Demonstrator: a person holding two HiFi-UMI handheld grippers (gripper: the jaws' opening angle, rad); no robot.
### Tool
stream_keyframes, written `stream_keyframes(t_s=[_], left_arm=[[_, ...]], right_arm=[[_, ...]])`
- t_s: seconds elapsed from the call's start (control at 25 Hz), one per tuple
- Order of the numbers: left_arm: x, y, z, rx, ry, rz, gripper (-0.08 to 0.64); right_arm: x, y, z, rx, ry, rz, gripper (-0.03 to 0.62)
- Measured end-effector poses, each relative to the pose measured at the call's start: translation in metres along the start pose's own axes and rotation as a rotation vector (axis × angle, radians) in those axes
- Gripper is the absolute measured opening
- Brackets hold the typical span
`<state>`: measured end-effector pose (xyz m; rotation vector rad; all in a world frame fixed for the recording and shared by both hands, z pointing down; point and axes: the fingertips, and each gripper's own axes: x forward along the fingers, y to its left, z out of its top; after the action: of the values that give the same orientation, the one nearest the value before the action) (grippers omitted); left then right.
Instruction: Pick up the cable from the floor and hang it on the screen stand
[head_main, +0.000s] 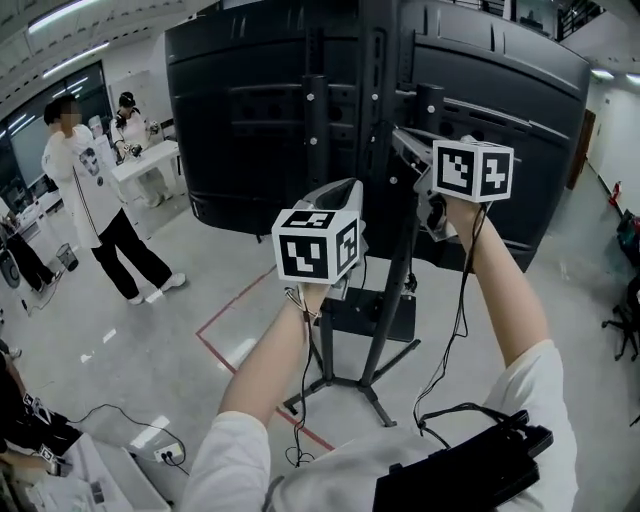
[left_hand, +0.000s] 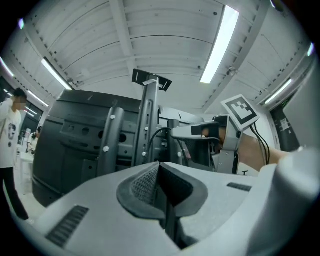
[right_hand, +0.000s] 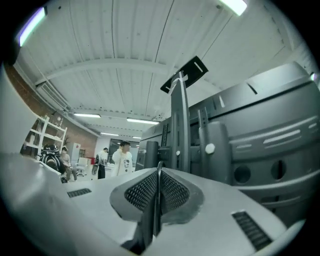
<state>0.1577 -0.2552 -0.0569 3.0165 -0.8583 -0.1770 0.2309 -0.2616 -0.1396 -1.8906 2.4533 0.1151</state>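
We're up at the screen stand (head_main: 375, 120) post, frame centre, left gripper (left_hand: 159, 169) and right gripper (right_hand: 159, 176) both pressed together, empty; the cable (left_hand: 149, 139) looks hung, so next we back away

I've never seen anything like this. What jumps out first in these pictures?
The big black back of a screen on its stand fills the top of the head view. Raised before it are the left gripper and right gripper, each bearing a black-and-white marker cube, jaws shut. At far left stands a person in a white shirt.
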Motion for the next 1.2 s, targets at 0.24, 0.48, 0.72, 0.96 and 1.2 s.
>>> stream_keyframes(t_s=[0.24,0.48,0.72,0.96,1.2], left_arm=[[0.04,-0.032,0.037,0.011,-0.043,-0.061,0.003],[0.072,-0.042,0.062,0.009,-0.049,-0.077,0.003],[0.091,-0.043,0.089,0.001,-0.059,-0.074,0.003],[0.105,-0.045,0.089,0.017,-0.047,-0.07,0.003],[0.108,-0.049,0.079,0.009,-0.038,-0.09,0.003]], right_arm=[[-0.02,-0.028,0.057,-0.059,-0.031,-0.043,0.035],[-0.032,-0.049,0.103,-0.134,-0.057,-0.079,0.035],[-0.026,-0.073,0.116,-0.156,-0.04,-0.111,0.035],[-0.024,-0.112,0.105,-0.091,-0.036,-0.175,0.035],[-0.029,-0.123,0.091,-0.063,-0.035,-0.196,0.035]])
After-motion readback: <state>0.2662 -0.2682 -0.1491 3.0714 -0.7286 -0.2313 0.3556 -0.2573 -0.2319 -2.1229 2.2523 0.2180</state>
